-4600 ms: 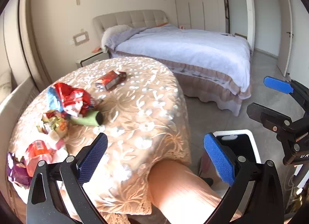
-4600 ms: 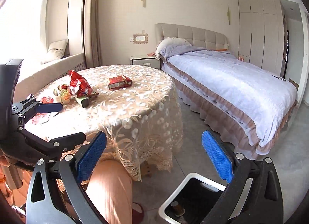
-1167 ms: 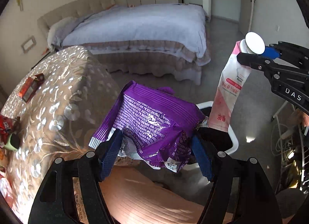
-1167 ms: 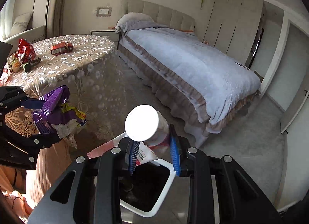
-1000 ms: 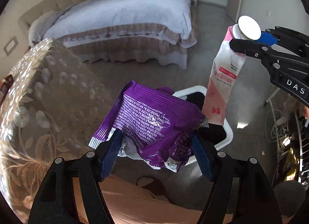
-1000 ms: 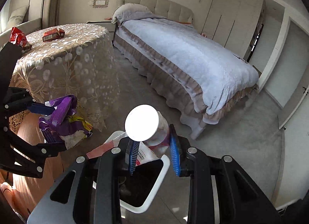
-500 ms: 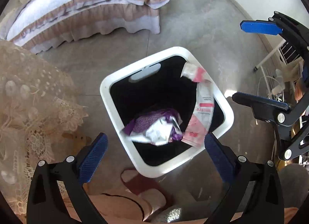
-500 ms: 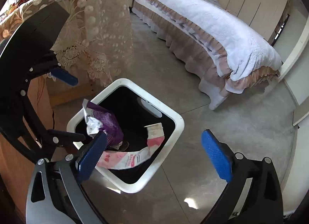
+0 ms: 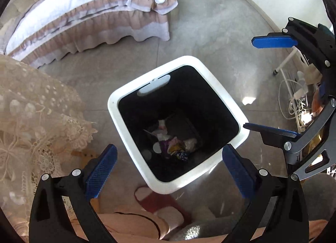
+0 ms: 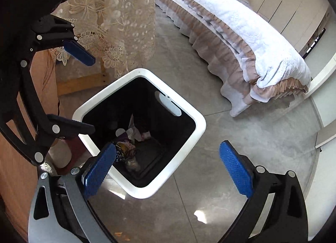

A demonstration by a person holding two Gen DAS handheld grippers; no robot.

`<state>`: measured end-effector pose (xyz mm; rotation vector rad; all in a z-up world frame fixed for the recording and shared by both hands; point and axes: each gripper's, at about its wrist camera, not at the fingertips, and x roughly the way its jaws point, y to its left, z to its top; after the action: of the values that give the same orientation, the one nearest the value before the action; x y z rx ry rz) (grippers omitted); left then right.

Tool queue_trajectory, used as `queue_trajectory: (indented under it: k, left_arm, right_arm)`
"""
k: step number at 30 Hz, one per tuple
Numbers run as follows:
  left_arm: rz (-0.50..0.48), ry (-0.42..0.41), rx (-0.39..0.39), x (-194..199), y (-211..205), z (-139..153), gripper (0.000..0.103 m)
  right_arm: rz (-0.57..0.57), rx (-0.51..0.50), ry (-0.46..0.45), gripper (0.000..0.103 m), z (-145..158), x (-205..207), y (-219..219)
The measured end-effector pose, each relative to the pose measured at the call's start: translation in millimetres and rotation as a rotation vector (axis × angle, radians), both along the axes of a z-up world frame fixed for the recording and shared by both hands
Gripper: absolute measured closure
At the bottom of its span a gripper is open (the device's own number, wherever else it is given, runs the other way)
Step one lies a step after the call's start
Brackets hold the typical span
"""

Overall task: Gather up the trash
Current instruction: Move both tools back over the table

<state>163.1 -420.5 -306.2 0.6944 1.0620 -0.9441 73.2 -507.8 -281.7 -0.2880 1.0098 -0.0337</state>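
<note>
**Two empty grippers over the bin, trash at the bottom**

Both tools hang above the square white plastic trash bin with a black liner (image 9: 212, 83), which stands on the grey floor beside the lace-covered desk (image 9: 31, 113). The left gripper (image 9: 168, 159) has its jaws wide apart and empty; the right gripper (image 10: 166, 171) is likewise spread and holds nothing. Crumpled wrappers and a white-capped tube (image 9: 172, 142) lie deep inside the bin.

Judging from the task, more litter probably waits on the desk. The main risk is in swinging away: a low jaw could clip the bin's rim and tip it, or snag the lace cloth hanging just beside it and drag things off the desk.
</note>
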Motion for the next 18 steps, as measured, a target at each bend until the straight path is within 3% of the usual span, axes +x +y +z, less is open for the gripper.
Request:
queue_trajectory:
  k: [7,12,18]
  left_arm:
    - [0.016,-0.052,-0.056,-4.5,11.8,27.5,0.004]
    - [0.098,-0.102,-0.122,-3.5,33.9,58.8,0.004]
    - [0.22,-0.28,-0.171,-11.6,74.5,106.2,0.005]
  right_arm:
    - [-0.001,0.006,-0.069,0.005,31.1,-1.6,6.6]
    - [0.006,0.014,-0.138,0.005,57.9,-2.7,17.5]
    - [0.033,0.012,-0.267,0.005,94.8,-1.2,42.7]
